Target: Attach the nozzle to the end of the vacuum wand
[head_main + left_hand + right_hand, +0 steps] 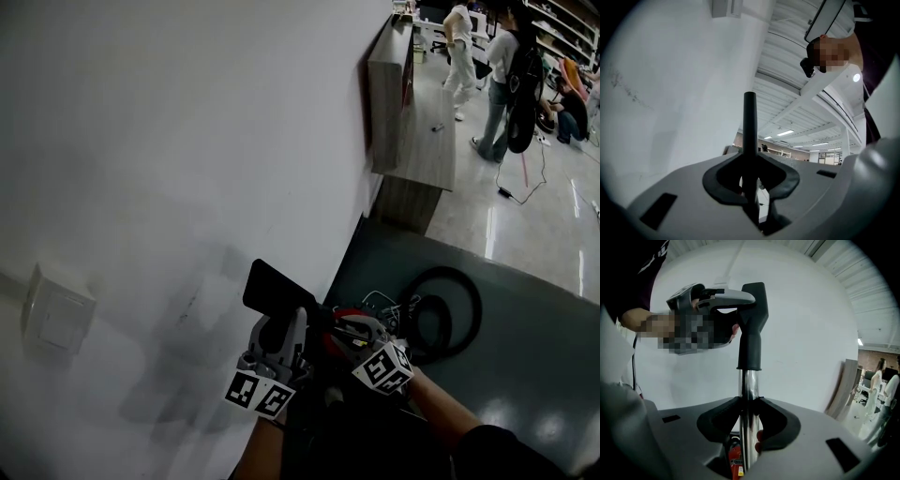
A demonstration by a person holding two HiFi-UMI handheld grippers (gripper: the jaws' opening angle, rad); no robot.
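Observation:
A flat black nozzle (752, 319) stands upright with its round collar over the top end of the chrome vacuum wand (749, 394). My left gripper (733, 310) is shut on the nozzle's wide upper part from the left. In the left gripper view the nozzle (749, 136) appears edge-on, pinched between the pads. My right gripper (750, 425) is shut on the wand just below the collar. In the head view both grippers meet low at the middle, left gripper (279, 326) on the nozzle (275, 289), right gripper (349, 330) beside it.
A white wall (169, 141) fills the left, with a switch plate (56, 307) on it. A black hose (448, 309) lies coiled on the dark floor mat. A wooden cabinet (412, 112) leans against the wall farther off. People (502, 75) stand in the background.

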